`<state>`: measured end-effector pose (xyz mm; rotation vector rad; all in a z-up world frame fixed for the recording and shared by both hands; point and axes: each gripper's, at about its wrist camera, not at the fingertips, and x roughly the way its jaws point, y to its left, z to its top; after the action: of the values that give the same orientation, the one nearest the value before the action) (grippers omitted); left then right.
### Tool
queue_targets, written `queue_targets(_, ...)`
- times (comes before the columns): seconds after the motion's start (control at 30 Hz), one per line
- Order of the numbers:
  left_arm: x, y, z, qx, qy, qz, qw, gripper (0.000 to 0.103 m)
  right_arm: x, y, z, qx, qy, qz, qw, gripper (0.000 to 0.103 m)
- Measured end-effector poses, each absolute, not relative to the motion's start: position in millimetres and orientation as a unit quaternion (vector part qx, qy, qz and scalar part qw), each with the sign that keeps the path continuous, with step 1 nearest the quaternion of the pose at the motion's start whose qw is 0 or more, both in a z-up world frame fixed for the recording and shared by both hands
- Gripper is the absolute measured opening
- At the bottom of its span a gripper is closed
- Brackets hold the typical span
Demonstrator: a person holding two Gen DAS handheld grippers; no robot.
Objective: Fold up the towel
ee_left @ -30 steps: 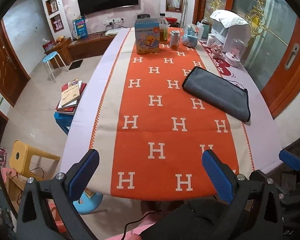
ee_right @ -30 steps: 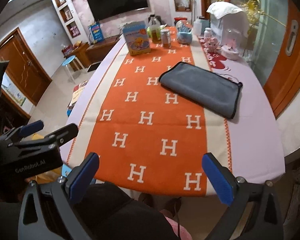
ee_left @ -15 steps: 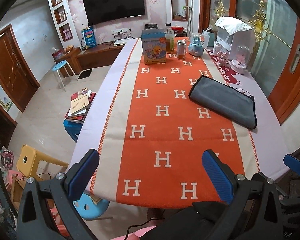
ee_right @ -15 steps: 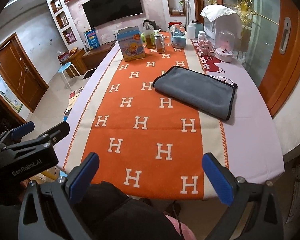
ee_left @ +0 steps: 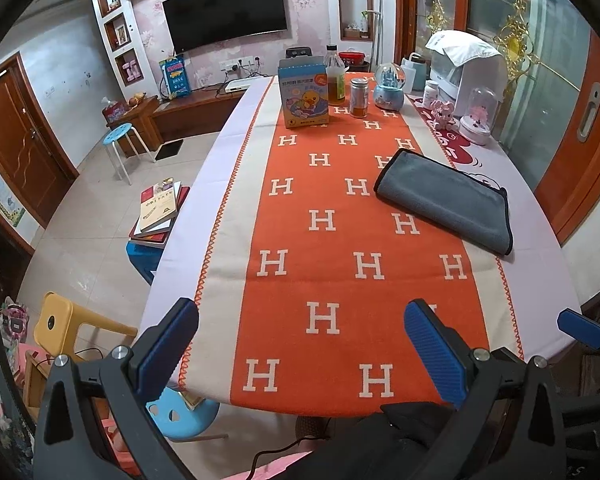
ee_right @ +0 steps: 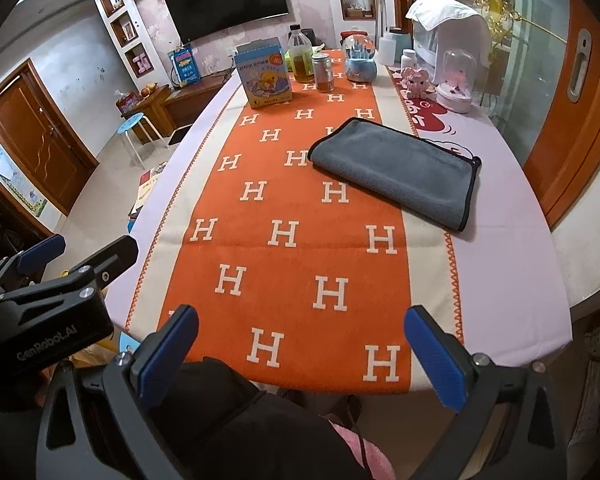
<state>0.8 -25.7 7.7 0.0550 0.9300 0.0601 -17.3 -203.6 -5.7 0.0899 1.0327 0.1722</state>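
Towel [ee_left: 444, 200], grey with dark edging, lies folded flat on the right half of the table, partly on the orange runner [ee_left: 340, 240] printed with white H's and partly on the pale cloth [ee_left: 540, 264] beside it. From the right wrist view the towel [ee_right: 396, 168] sits at a diagonal, its bound edge toward the table's right side. Nothing touches it.

Left gripper [ee_left: 300, 344]: jaws spread wide, blue pads empty, held over the near edge of the table and well apart from the towel. Right gripper [ee_right: 300, 348]: jaws likewise wide apart, nothing between them, also at the near edge. Each gripper shows at the margin of the other's view, so the two sit side by side.

Far end of table: blue carton with a duck picture [ee_left: 303, 96], bottle of amber liquid [ee_left: 336, 78], small jar [ee_left: 359, 98], snow globe [ee_left: 389, 88], a covered white appliance [ee_left: 466, 64].

Off the table to the left: stack of books [ee_left: 158, 212] on a blue stool, yellow stool [ee_left: 66, 324], wall-mounted television [ee_left: 226, 20].
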Motion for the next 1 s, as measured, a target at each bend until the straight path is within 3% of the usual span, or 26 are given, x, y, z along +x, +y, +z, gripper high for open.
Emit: queue_targets(1.0,-0.1,-29.1,6.5,0.028,0.451,0.029,0.892,0.102,-15.6,-203.7,-20.3,0.048,0.51,0.083,0.855,0.103)
